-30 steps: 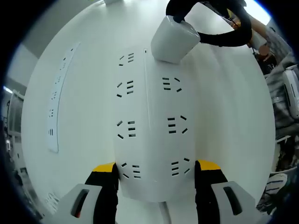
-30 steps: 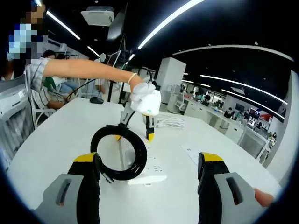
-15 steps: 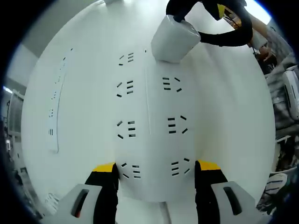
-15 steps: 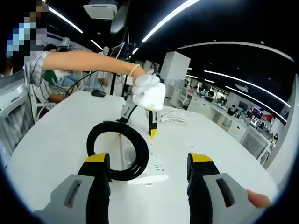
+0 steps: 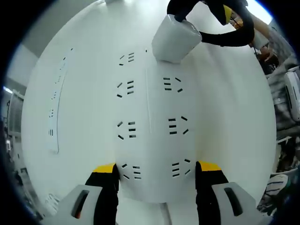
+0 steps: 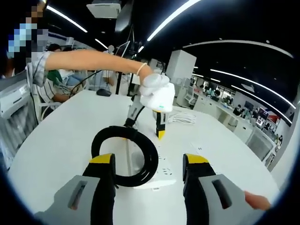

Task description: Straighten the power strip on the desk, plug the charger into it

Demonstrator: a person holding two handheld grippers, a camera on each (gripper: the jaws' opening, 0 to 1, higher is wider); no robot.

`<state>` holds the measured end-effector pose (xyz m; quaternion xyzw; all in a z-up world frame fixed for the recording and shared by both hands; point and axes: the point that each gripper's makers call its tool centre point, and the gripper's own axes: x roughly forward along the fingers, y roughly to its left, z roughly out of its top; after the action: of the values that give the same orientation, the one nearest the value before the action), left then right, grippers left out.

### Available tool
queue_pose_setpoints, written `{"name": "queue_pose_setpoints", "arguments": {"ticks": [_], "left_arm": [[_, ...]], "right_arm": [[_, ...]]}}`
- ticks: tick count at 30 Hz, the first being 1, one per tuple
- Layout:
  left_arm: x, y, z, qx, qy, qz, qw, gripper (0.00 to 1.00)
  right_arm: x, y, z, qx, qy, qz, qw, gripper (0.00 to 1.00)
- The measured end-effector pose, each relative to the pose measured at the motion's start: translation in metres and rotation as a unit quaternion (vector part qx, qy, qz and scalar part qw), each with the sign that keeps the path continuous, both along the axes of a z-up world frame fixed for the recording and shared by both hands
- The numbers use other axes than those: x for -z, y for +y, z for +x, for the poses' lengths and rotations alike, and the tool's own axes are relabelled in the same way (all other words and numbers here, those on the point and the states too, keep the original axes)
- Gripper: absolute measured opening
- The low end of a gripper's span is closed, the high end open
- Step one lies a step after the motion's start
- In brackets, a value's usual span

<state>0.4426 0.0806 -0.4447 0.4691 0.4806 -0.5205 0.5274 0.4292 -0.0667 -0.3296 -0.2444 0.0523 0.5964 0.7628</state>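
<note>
1. Between the left gripper's (image 5: 155,180) jaws sits the strip's (image 5: 152,126) near end, each yellow-tipped jaw against a side, so the jaws are clamped on it.
2. At 12 o'clock in the left gripper view, the charger (image 5: 174,38) stands on the strip's far end; whether its pins are fully home cannot be told.
3. Right gripper (image 6: 147,187) is parted with nothing held; the cable (image 6: 125,155) loops toward 11 o'clock ahead of it.
4. Risk, I judge: the smooth, glossy strip could slide or twist on the slick desk (image 5: 229,117) if pushed off-centre.
5. Stiff, rubbery black cable might drag the rounded matte charger loose.
</note>
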Motion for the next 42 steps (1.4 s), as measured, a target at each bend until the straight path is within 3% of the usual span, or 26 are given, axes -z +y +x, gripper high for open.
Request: {"name": "queue_pose_setpoints", "arguments": {"ticks": [18,24,27,31,42], "left_arm": [[-0.001,0.001,0.003,0.002,0.000,0.007,1.0000,0.67],[-0.001,0.000,0.001,0.002,-0.001,0.010,0.9999,0.67],[0.000,0.000,0.000,0.001,-0.001,0.011,0.9999,0.67],[0.000,0.000,-0.001,0.001,-0.001,0.010,0.9999,0.67],[-0.001,0.000,-0.002,0.003,-0.001,0.011,0.9999,0.67]], "right_arm": [[0.013,0.023,0.004,-0.022,0.008,-0.044,0.9988,0.55],[0.027,0.023,0.005,-0.021,0.026,-0.074,0.9967,0.42],[0.029,0.023,0.003,-0.014,0.061,-0.073,0.9954,0.38],[0.029,0.023,0.005,-0.009,0.056,-0.079,0.9953,0.27],[0.032,0.026,0.001,-0.007,0.061,-0.096,0.9935,0.24]]}}
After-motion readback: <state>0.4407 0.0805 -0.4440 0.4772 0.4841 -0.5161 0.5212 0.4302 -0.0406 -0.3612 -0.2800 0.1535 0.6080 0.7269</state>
